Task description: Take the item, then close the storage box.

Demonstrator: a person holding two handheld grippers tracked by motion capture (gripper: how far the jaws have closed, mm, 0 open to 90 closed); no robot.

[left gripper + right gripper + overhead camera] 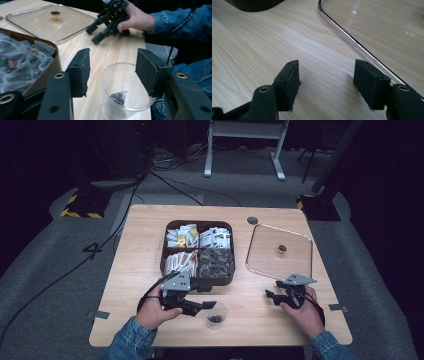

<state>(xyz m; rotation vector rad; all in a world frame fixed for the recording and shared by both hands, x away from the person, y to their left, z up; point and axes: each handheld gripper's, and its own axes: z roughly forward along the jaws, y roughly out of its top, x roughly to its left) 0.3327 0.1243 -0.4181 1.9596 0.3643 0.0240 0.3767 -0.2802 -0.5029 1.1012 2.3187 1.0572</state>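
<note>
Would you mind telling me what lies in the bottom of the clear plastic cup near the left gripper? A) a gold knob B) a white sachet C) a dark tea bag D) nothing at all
C: in the left gripper view, a dark tea bag lies at the bottom of the clear plastic cup, below the open jaws of the left gripper.

A clear plastic cup (pixel 125 87) holding a dark grey tea bag (pixel 118 97) is noted on the pale wood-grain table (pixel 262 37). Black gripper pads (pixel 81 71), a dark brown compartment tray (pixel 167 262) and blue denim sleeves (pixel 175 21) are recorded.
</note>
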